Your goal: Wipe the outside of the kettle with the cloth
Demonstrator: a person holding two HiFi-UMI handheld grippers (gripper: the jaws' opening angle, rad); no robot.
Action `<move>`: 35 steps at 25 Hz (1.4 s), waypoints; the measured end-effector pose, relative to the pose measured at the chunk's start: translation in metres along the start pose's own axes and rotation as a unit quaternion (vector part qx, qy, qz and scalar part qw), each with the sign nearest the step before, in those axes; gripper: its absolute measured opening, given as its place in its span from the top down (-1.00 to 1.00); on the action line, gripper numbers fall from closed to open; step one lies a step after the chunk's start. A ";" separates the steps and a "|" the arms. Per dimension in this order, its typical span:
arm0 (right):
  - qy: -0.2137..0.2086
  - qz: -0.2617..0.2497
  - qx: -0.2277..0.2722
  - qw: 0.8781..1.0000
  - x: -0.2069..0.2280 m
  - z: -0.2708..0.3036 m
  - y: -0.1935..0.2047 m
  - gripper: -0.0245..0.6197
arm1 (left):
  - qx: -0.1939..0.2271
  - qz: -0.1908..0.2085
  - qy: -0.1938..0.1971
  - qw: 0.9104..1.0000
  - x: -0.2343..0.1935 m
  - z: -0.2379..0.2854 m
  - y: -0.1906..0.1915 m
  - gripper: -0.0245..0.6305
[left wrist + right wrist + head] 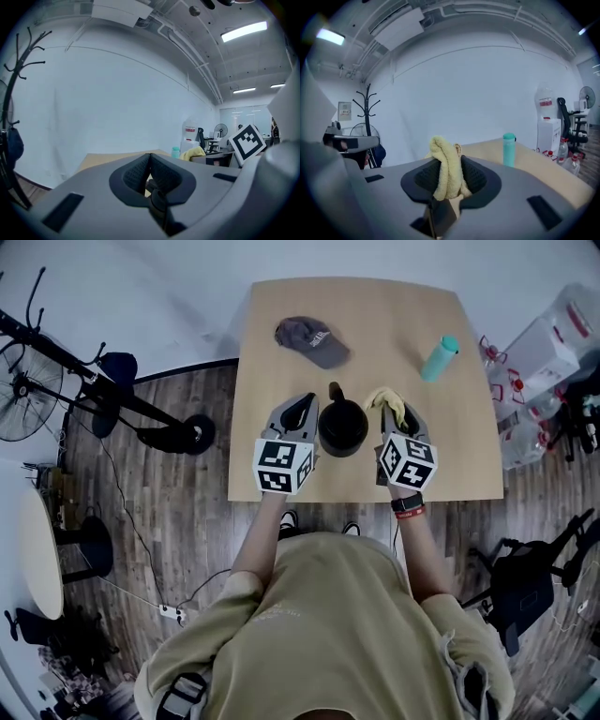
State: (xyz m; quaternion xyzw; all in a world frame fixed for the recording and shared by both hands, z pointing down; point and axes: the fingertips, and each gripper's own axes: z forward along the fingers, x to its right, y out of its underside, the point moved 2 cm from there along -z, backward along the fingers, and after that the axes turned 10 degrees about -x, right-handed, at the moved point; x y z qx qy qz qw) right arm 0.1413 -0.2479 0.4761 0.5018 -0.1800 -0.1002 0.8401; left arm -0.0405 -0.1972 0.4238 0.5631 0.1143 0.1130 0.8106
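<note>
A black kettle [342, 426] stands on the wooden table [281, 306] near its front edge, seen from above between my two grippers. My left gripper [302, 407] sits just left of the kettle; its jaws meet with nothing between them [149, 161]. My right gripper [394, 415] is just right of the kettle, shut on a yellow cloth [388, 400]. In the right gripper view the cloth [446, 168] stands bunched up between the pads. From the left gripper view, the cloth [193, 153] shows beyond the jaws.
A grey cap [312, 339] lies at the table's back left. A teal bottle [439, 357] [508, 149] stands at the back right. A fan [23, 399] and a stand are on the floor to the left, water jugs [548, 343] to the right.
</note>
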 end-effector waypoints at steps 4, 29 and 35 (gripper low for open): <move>-0.003 -0.015 0.029 0.999 -0.021 -0.015 -0.026 0.55 | 0.016 0.006 0.001 1.000 -0.009 -0.003 -0.016 0.85; 0.036 -0.041 0.038 0.998 -0.024 -0.033 -0.021 0.55 | 0.001 0.046 0.019 0.999 -0.014 -0.004 0.000 0.85; 0.002 -0.092 -0.012 0.996 -0.008 -0.019 -0.007 0.55 | -0.011 0.045 -0.018 0.999 -0.038 -0.005 0.020 0.85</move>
